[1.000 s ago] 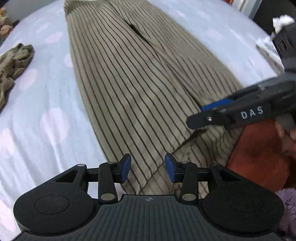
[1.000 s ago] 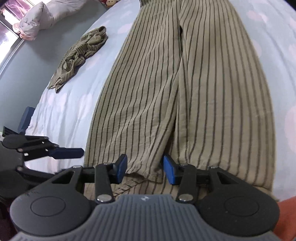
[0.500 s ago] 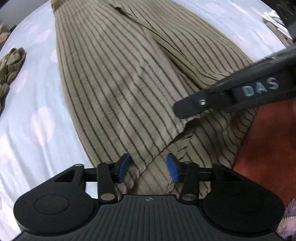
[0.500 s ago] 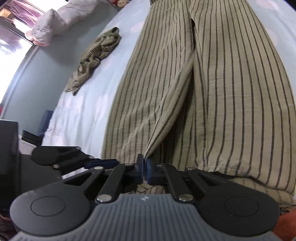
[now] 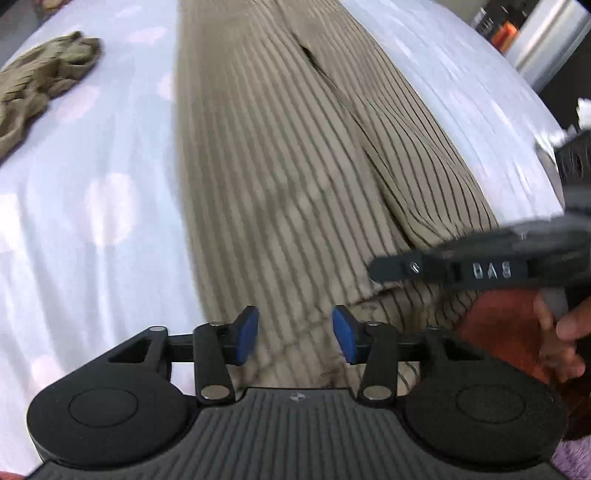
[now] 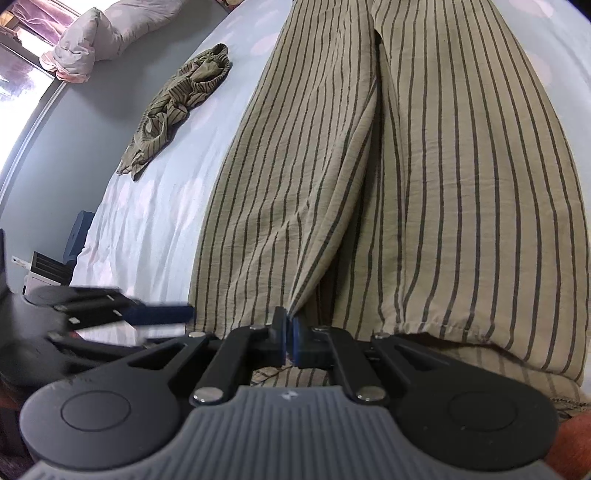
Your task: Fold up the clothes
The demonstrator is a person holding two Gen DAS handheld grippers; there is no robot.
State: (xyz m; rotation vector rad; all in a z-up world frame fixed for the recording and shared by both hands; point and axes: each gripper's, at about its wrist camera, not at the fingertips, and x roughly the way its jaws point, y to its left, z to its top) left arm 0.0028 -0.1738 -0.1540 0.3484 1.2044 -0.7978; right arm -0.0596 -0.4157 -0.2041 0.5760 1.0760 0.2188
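Tan striped trousers (image 5: 288, 177) lie lengthwise on a pale blue bed sheet (image 5: 103, 221); they also fill the right wrist view (image 6: 424, 184). My left gripper (image 5: 294, 338) is open, its blue pads either side of the left leg's hem. My right gripper (image 6: 289, 334) is shut on the hem of the left trouser leg at its inner edge and lifts it into a ridge. The right gripper also shows from the side in the left wrist view (image 5: 388, 267). The left gripper shows at the left of the right wrist view (image 6: 159, 314).
A crumpled striped garment (image 6: 181, 103) lies on the sheet to the left; it also shows in the left wrist view (image 5: 40, 81). A pink pillow (image 6: 99, 33) lies at the far left. An orange-red surface (image 5: 498, 325) borders the bed's near right edge.
My right gripper has closed on the left leg's hem and lifted it. My left gripper has shifted left along the hem and stays open.
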